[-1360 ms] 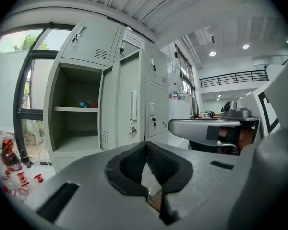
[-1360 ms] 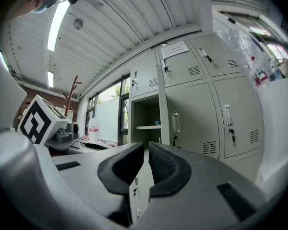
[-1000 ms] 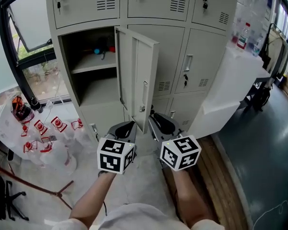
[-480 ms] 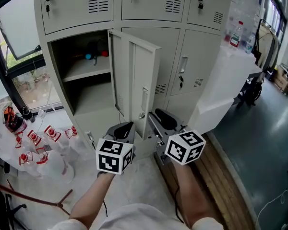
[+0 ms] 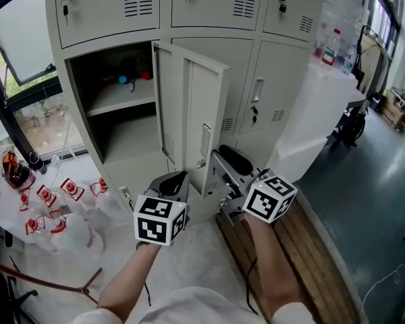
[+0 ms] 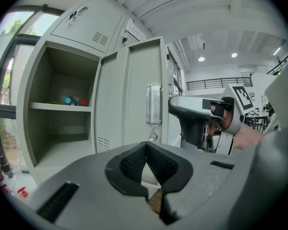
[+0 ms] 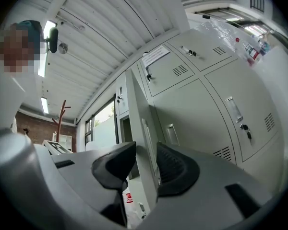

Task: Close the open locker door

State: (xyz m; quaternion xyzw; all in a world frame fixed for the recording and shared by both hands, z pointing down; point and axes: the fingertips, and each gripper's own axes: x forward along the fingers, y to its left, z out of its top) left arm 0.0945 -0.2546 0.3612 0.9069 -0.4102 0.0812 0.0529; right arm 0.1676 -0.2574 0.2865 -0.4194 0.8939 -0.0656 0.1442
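Observation:
The open locker door stands out edge-on from the grey locker bank, beside its open compartment. In the left gripper view the door shows its handle. My left gripper sits low in front of the door's bottom corner, and its pads meet with nothing between them. My right gripper is just right of the door's free edge. Its jaws have just been opening. In the right gripper view the door's edge runs up through the gap of the right gripper, and neither pad presses on it.
Small blue and red items lie on the compartment's shelf. Clear bags with red packets cover the floor at the left. A white counter with a bottle stands at the right, above a wooden floor strip.
The right gripper has risen and shifted right, its marker cube has rolled, and its jaws have spread apart. The left gripper has hardly moved.

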